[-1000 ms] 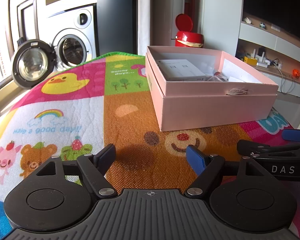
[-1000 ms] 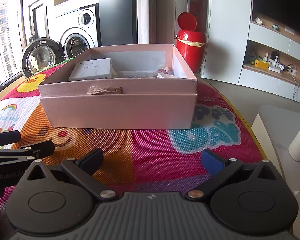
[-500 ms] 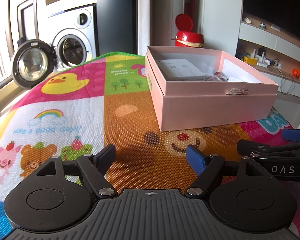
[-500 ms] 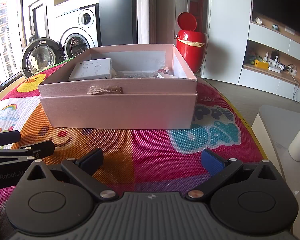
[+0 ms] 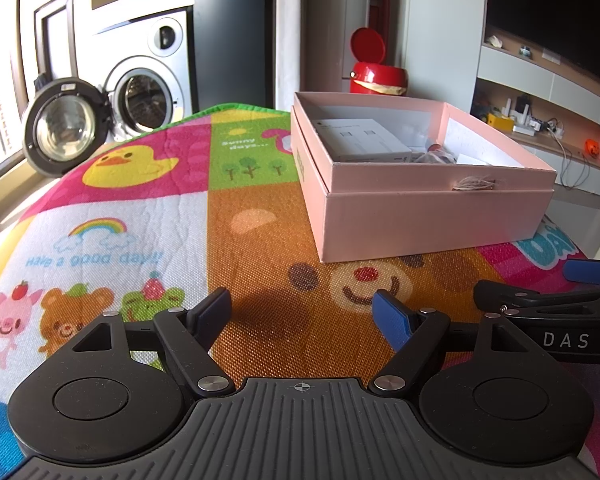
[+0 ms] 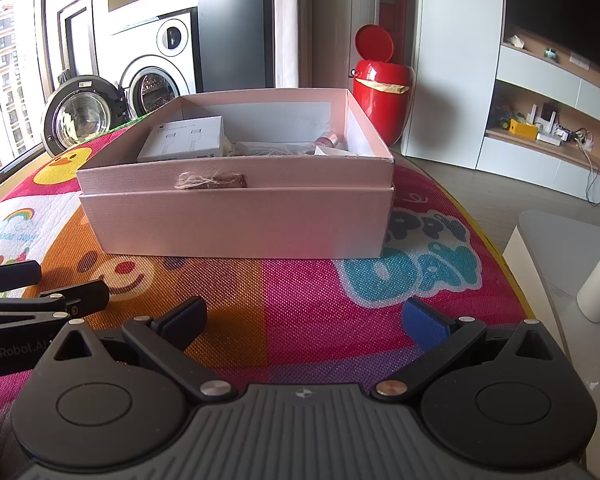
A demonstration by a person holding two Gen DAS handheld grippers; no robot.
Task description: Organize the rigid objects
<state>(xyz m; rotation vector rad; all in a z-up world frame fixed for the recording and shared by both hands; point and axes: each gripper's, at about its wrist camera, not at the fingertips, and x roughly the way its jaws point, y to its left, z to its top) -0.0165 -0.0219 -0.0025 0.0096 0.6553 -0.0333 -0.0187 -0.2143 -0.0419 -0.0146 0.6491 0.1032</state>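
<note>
Two grippers hover low over the cartoon play mat (image 5: 140, 216), the left gripper (image 5: 302, 314) and right gripper (image 6: 304, 318) each spread wide and holding nothing. Beyond them, at 12 o'clock from the right gripper, sits the open pink box (image 6: 236, 220) with a white carton (image 6: 184, 140) inside. Farther off at 1 o'clock stands a red bin (image 6: 382, 96).
</note>
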